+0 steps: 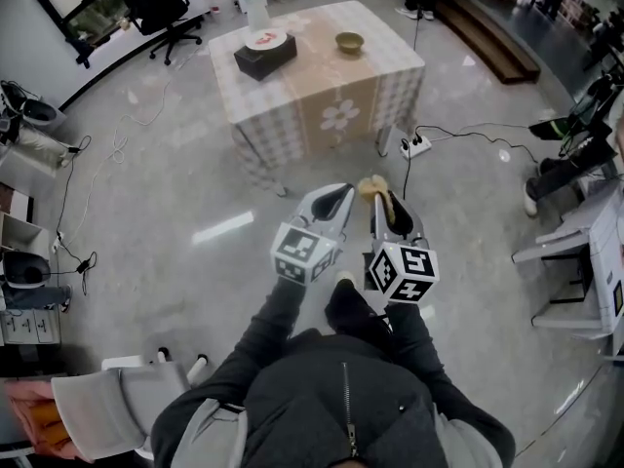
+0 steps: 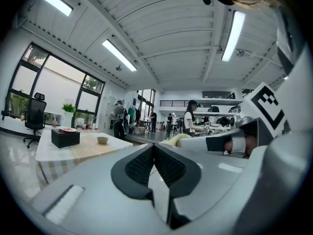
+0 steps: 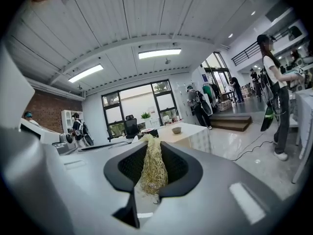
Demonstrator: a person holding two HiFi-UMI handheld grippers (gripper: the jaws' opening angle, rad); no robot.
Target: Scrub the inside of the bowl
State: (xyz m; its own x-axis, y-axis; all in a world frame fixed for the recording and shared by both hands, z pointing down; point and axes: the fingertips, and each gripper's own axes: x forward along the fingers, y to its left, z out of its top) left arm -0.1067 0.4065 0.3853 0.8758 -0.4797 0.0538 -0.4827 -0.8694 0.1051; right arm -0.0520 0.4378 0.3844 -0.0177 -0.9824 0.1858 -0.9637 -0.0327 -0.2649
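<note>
The bowl (image 1: pixel 350 41) stands on the far right part of the table (image 1: pixel 322 91), well apart from both claws. It is too small to tell what is in it. The right claw (image 3: pixel 151 148) is clamped on a fibrous scrubber (image 3: pixel 153 173), presumably to scrub with. The left claw (image 2: pixel 154 150) is closed on nothing, probably free to steady the bowl. Left of the bowl, a black box (image 1: pixel 265 60) carries a plate (image 1: pixel 265 38).

No words or numbers can be read anywhere. Only black and white square marks are seen, on the left gripper (image 1: pixel 341 194) and the right gripper (image 1: pixel 386 206).
</note>
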